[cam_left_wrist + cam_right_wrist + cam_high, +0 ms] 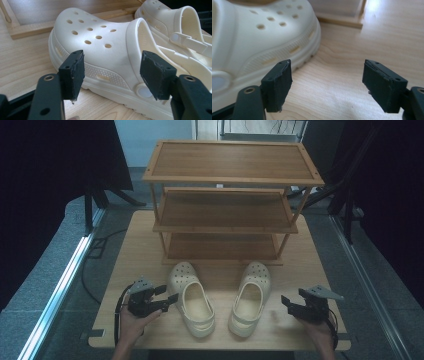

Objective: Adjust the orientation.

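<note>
Okay, I'm lining up both claws wide open, gripping nothing: left claw (167, 296) beside the left clog (191, 298), right claw (286, 301) near the right clog (250, 298). Both clogs are sitting on the worktop (220, 280), and the shoe rack (225, 205) is waiting bare.

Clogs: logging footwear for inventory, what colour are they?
Cream-white clogs, clearest in the left gripper view.

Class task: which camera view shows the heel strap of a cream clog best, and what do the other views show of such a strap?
The left gripper view: the farther clog's heel strap is close, its ridges and rivet sharp. The high view shows both clogs' straps small across the heels. The right gripper view shows only this clog's perforated toe.
</note>
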### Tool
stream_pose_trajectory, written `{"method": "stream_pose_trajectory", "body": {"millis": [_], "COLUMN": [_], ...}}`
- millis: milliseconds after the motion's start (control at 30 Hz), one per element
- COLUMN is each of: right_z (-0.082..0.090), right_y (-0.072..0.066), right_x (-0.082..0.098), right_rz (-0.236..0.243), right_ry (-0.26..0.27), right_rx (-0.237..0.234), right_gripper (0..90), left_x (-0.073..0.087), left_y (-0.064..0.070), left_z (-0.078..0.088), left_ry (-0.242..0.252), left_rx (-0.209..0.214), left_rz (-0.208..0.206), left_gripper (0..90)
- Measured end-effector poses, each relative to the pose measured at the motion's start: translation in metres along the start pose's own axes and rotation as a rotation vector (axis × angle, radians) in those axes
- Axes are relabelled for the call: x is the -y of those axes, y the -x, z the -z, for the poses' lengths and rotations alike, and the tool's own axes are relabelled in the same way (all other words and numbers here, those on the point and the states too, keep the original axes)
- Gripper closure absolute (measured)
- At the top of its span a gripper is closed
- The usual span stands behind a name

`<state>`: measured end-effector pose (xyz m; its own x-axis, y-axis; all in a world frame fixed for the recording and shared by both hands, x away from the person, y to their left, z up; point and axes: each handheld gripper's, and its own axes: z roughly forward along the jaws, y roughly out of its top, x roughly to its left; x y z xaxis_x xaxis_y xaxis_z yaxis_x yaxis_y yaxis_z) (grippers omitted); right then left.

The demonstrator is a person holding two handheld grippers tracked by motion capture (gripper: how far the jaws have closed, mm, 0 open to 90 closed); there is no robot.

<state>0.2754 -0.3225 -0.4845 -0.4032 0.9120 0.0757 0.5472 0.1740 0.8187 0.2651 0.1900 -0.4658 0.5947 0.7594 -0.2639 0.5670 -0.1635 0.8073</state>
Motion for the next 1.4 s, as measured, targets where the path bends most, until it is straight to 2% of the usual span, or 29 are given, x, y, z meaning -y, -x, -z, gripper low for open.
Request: {"method": "stream_pose_trajectory", "body": {"millis": [33, 133, 233, 267, 300, 333, 367, 400, 467, 567, 633, 733, 767, 800, 833, 867, 967, 1000, 1100, 1133, 1200, 1233, 1267, 1333, 1400], "right_z": [0.002, 0.004, 0.005, 0.009, 0.009, 0.013, 0.013, 0.017, 0.019, 0.022, 0.023, 0.024, 0.024, 0.025, 0.025, 0.026, 0.028, 0.029, 0.027, 0.027, 0.022, 0.020, 0.015, 0.012, 0.008], "right_y": [-0.001, -0.005, -0.008, -0.013, -0.013, -0.017, -0.017, -0.021, -0.023, -0.032, -0.033, -0.043, -0.043, -0.051, -0.051, -0.058, -0.065, -0.077, -0.092, -0.092, -0.106, -0.110, -0.119, -0.122, -0.131], "right_x": [-0.002, -0.004, -0.005, -0.007, -0.007, -0.010, -0.010, -0.014, -0.015, -0.020, -0.021, -0.027, -0.027, -0.030, -0.030, -0.034, -0.039, -0.047, -0.058, -0.058, -0.065, -0.066, -0.066, -0.066, -0.065], "right_rz": [-0.002, 0.003, 0.012, 0.025, 0.025, 0.033, 0.033, 0.030, 0.028, 0.050, 0.053, 0.070, 0.070, 0.084, 0.084, 0.095, 0.114, 0.143, 0.177, 0.177, 0.204, 0.211, 0.212, 0.212, 0.236], "right_ry": [0.021, 0.033, 0.039, 0.049, 0.049, 0.061, 0.061, 0.076, 0.078, 0.067, 0.068, 0.067, 0.067, 0.047, 0.047, 0.045, 0.049, 0.055, 0.059, 0.059, 0.059, 0.059, 0.059, 0.055, 0.044], "right_rx": [-0.018, -0.036, -0.039, -0.057, -0.057, -0.069, -0.069, -0.093, -0.101, -0.113, -0.120, -0.151, -0.151, -0.143, -0.143, -0.161, -0.182, -0.208, -0.237, -0.237, -0.270, -0.274, -0.301, -0.311, -0.326], "right_gripper": [24.6, 27.2, 30.8, 36.1, 36.1, 43.4, 43.4, 48.8, 49.9, 57.6, 59.4, 69.6, 69.6, 76.9, 76.9, 82.7, 85.9, 87.4, 88.5, 88.5, 88.7, 88.7, 88.9, 89.0, 89.0], "left_x": [0.000, 0.001, 0.001, 0.001, 0.000, 0.000, 0.000, -0.001, -0.002, -0.002, -0.002, -0.002, -0.002, -0.003, -0.003, -0.003, -0.003, -0.003, -0.004, -0.004, -0.004, -0.004, -0.004, -0.003, -0.003], "left_y": [0.000, -0.001, -0.001, -0.001, -0.001, 0.000, 0.001, 0.002, 0.002, 0.001, 0.001, 0.000, 0.000, 0.000, 0.001, 0.002, 0.005, 0.006, 0.008, 0.008, 0.009, 0.009, 0.008, 0.008, 0.007], "left_z": [0.000, -0.001, -0.001, -0.001, -0.001, 0.000, 0.000, 0.001, 0.002, 0.003, 0.004, 0.005, 0.005, 0.005, 0.006, 0.006, 0.009, 0.010, 0.011, 0.011, 0.011, 0.011, 0.010, 0.009, 0.008], "left_ry": [0.001, -0.005, -0.009, -0.011, -0.010, -0.009, -0.007, -0.003, -0.002, -0.003, -0.004, -0.003, -0.003, -0.002, 0.000, 0.000, 0.008, 0.008, 0.014, 0.014, 0.013, 0.011, 0.007, 0.006, 0.000], "left_rx": [-0.002, -0.009, -0.009, -0.007, -0.004, -0.001, -0.001, 0.001, 0.001, -0.007, -0.015, -0.013, -0.013, -0.013, -0.009, -0.009, -0.008, 0.002, 0.008, 0.008, 0.010, 0.010, 0.009, 0.010, 0.008], "left_rz": [0.001, 0.000, 0.002, 0.002, 0.001, -0.003, -0.004, -0.005, -0.006, 0.000, 0.010, 0.016, 0.016, 0.017, 0.017, 0.017, 0.022, 0.023, 0.022, 0.022, 0.021, 0.020, 0.022, 0.023, 0.020], "left_gripper": [35.4, 33.4, 31.7, 30.5, 30.5, 30.4, 30.4, 30.3, 30.3, 30.0, 29.9, 29.8, 29.8, 29.7, 29.7, 29.5, 29.5, 29.5, 29.5, 29.5, 29.5, 29.5, 29.5, 29.5, 29.5]}}
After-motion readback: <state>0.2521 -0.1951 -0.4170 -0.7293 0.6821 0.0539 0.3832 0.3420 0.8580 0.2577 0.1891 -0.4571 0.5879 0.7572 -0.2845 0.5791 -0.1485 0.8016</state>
